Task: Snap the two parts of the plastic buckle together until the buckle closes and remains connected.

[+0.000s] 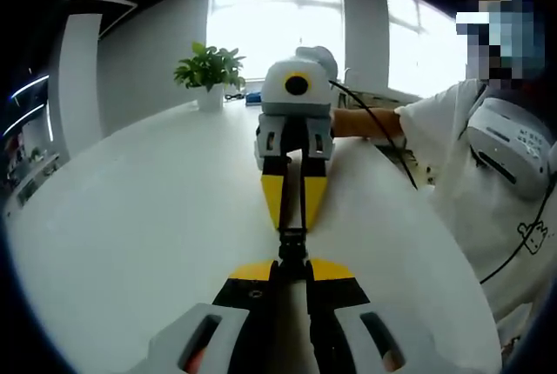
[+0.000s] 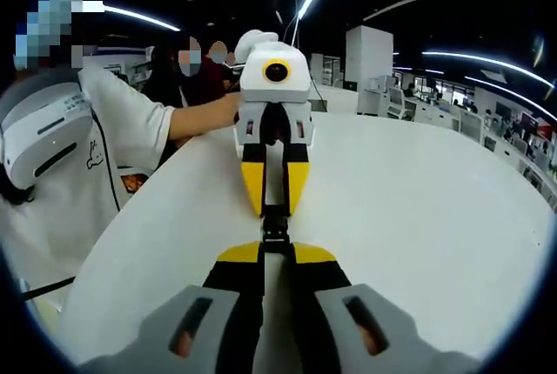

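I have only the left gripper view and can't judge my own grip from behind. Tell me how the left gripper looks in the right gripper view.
Observer: Seen head-on, the left gripper has its yellow jaws closed on the far end of the black buckle.
Operator: Report whether the halves are joined.
Observer: The buckle reads as one unbroken black piece running to the right gripper. I cannot tell whether it has latched.
Operator: Say what is behind my hand.
Observer: Two people are beyond the forearm that holds the left gripper.
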The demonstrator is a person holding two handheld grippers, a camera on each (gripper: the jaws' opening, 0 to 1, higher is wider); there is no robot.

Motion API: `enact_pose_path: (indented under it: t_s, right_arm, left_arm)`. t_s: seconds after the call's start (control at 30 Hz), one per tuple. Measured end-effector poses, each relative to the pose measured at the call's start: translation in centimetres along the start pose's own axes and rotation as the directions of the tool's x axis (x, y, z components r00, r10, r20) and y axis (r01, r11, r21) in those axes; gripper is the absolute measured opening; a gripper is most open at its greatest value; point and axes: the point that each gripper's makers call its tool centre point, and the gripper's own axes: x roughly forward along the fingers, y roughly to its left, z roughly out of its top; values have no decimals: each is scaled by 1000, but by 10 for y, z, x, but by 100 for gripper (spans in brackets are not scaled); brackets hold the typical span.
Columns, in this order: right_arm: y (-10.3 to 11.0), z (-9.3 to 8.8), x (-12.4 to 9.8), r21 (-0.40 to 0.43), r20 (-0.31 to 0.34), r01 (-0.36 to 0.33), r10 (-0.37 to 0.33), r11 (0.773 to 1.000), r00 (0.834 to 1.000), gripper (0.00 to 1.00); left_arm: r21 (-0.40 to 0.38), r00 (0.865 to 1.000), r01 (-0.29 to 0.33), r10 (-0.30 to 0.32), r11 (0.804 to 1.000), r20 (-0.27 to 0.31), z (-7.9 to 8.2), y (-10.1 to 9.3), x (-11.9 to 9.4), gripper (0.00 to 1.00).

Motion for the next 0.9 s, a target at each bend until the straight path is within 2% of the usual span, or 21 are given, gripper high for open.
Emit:
enact_pose_path:
  t_s: [0.4, 0.9]
  right_arm:
    - [0, 1, 2, -2, -7, -16, 16, 1000, 1000, 9]
    - [-1, 1, 2, 17, -42, 23, -23, 1000, 999, 8]
  left_arm:
    - [34, 1000, 0, 1, 999, -30, 0, -2, 2, 11]
    - [-16, 999, -30, 30, 999, -16, 0, 4, 2, 10]
